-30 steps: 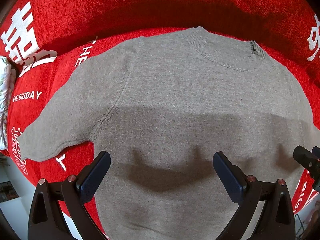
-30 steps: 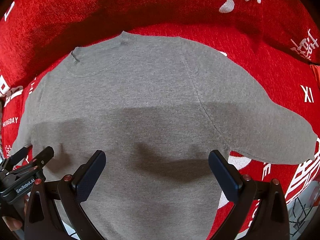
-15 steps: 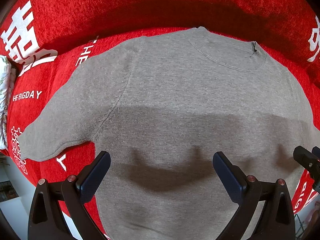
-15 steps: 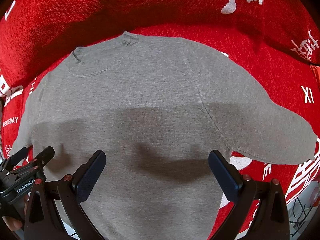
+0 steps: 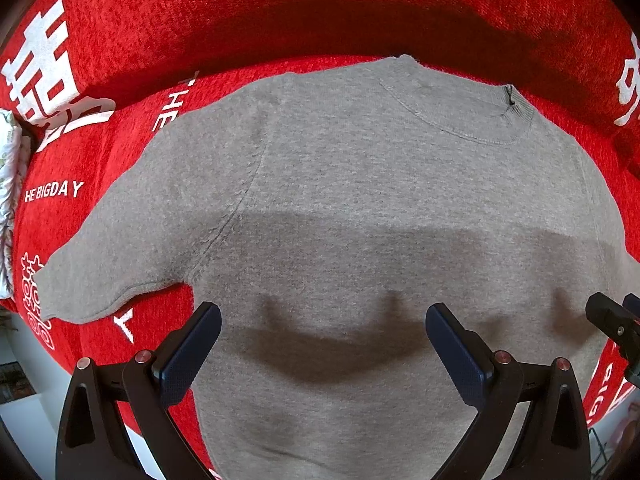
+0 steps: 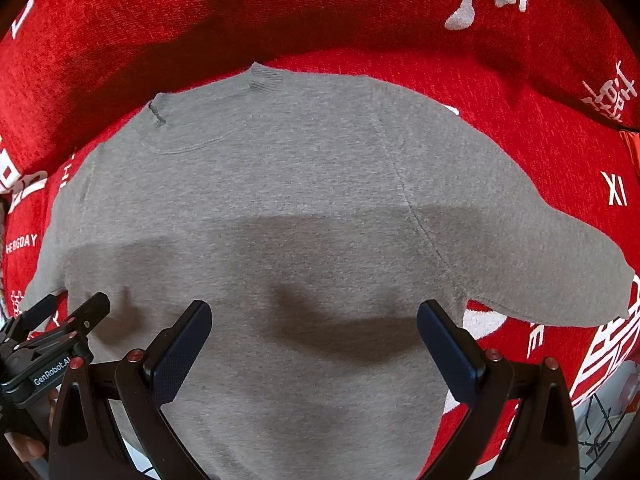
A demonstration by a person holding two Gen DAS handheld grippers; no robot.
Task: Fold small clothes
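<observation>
A grey knit sweater (image 5: 360, 208) lies flat, front down or up I cannot tell, on a red cloth, collar (image 5: 460, 108) at the far side and both short sleeves spread out. Its left sleeve (image 5: 120, 248) shows in the left wrist view, its right sleeve (image 6: 540, 256) in the right wrist view. My left gripper (image 5: 322, 344) hovers open above the lower body of the sweater, nothing between its fingers. My right gripper (image 6: 314, 340) also stands open over the sweater (image 6: 280, 220), to the right of the left one. Each gripper's edge shows in the other's view.
The red cloth (image 5: 280, 12) with white lettering covers the seat and rises as a backrest behind the collar. A white patterned fabric (image 5: 10, 184) sits at the far left edge. Pale floor (image 5: 24, 408) shows below the front edge.
The sweater sits very slightly lower in both views, so both grippers have eased a little forward. Both stay open.
</observation>
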